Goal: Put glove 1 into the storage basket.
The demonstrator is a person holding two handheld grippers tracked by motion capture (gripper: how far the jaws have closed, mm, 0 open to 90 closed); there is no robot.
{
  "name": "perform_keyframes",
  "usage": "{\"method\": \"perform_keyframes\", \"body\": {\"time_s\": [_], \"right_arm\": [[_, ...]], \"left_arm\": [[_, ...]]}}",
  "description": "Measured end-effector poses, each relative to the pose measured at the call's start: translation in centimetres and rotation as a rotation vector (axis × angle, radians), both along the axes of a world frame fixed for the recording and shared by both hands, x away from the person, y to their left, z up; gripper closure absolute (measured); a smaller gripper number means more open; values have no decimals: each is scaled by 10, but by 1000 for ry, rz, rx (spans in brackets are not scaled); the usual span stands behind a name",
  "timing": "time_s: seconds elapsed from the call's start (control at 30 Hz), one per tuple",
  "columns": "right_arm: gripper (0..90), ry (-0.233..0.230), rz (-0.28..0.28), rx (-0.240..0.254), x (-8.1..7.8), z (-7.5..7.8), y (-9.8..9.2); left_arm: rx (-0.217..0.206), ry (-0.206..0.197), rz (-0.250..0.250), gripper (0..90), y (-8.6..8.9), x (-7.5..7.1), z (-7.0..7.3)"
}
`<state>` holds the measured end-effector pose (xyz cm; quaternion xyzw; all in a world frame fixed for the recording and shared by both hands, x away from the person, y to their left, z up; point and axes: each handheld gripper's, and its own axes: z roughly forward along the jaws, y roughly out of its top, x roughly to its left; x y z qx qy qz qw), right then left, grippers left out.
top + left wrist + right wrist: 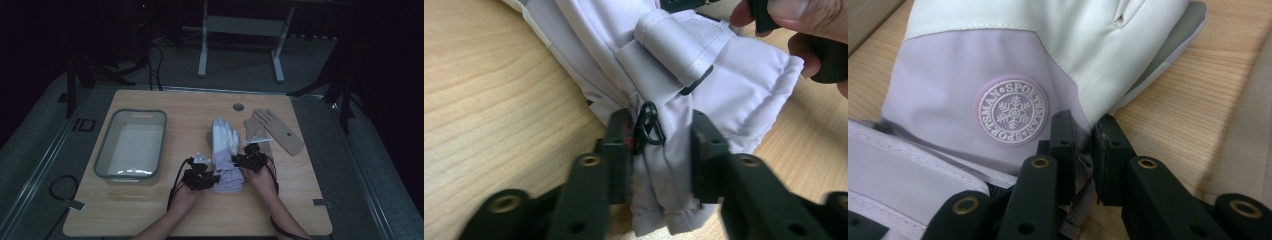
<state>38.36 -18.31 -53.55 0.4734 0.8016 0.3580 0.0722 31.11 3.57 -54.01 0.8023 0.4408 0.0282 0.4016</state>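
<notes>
Left gripper [212, 178] pinches the bunched cuff at the near-left corner of the lilac glove [226, 150], which lies mid-table right of the clear bin [131, 145]. Right gripper [243, 159] clamps the glove's right edge by the wrist. Glove's long axis runs near-to-far, fingertips far, tan glove [272, 131] just right. Bin lies left, nearer the left hand

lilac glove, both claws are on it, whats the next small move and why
Probably lift it together and carry it left toward the bin. The left claw is clamped on the cuff, the right claw pinches the glove's edge, and it lies flat on the table.
</notes>
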Motion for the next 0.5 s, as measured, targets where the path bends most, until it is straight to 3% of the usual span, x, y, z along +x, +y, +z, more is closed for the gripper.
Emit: {"method": "perform_keyframes", "body": {"time_s": [0.3,0.5], "right_arm": [[817,-29,-2,-22,-3,12,2],[818,-60,1,-8,-4,29,6]], "left_arm": [[8,-6,-29,756,2,3,11],[8,-31,-43,757,7,3,29]]}}
